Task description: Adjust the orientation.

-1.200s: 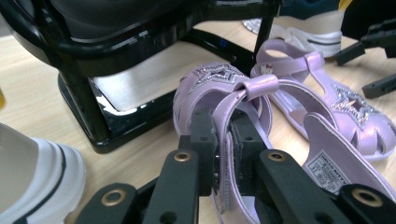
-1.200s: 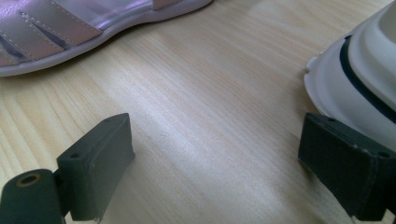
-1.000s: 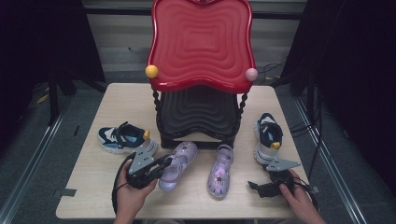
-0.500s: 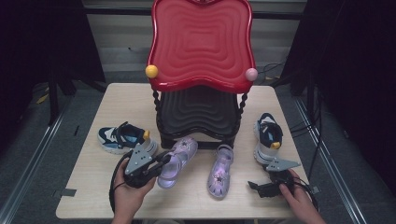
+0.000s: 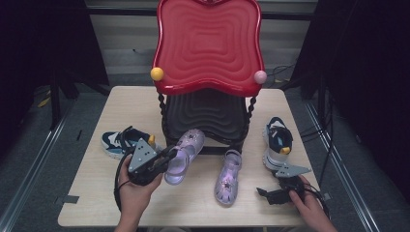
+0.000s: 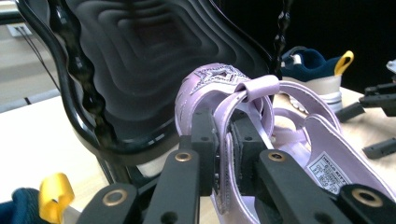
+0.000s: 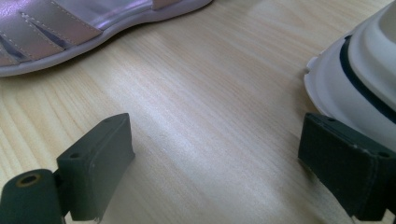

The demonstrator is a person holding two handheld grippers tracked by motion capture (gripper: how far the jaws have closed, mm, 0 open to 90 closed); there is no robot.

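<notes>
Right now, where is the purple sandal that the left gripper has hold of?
In the high view the purple sandal sits left of centre, its strap clamped by the left gripper, toe toward the black lower shelf, with the blue sneaker to its left.

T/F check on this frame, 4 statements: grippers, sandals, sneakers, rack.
1. The left gripper is clamped on the heel strap of a purple sandal. True.
2. The right gripper holds the other purple sandal. False: its jaws stand open over bare table, gripping nothing.
3. A navy and white sneaker lies at the table's right side. True.
4. The two-tier rack has a black upper shelf. False: the upper shelf is red, the lower black.
</notes>
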